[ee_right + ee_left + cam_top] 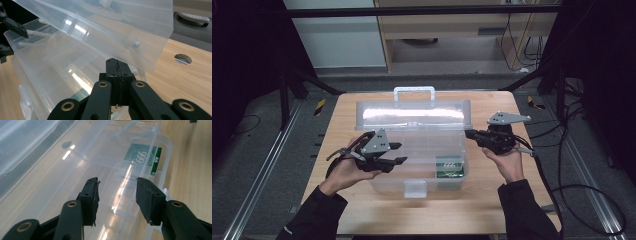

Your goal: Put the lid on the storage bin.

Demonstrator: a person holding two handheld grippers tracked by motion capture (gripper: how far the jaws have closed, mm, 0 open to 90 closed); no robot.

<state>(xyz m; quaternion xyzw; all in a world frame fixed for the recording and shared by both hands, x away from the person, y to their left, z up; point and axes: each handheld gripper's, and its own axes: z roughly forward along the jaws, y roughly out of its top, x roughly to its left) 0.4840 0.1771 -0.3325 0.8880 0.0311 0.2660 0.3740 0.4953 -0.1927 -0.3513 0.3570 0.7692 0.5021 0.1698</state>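
Note:
A clear plastic compartment box (422, 150) stands in the middle of the wooden table, its lid (412, 114) raised at the back. A green packet (449, 167) lies in the front right compartment and also appears as the green packet (143, 157) in the left gripper view. My left gripper (398, 153) is open at the box's left end, and its jaws (117, 180) straddle a box wall without touching it. My right gripper (469, 133) is shut beside the box's right end, just under the lid's corner (150, 50), with nothing between its fingers (116, 62).
The table (492, 200) has bare wood in front of and beside the box, and a round cable hole (183, 58) at its far right. A white latch (415, 188) sticks out from the box front. Cables lie on the floor at the right.

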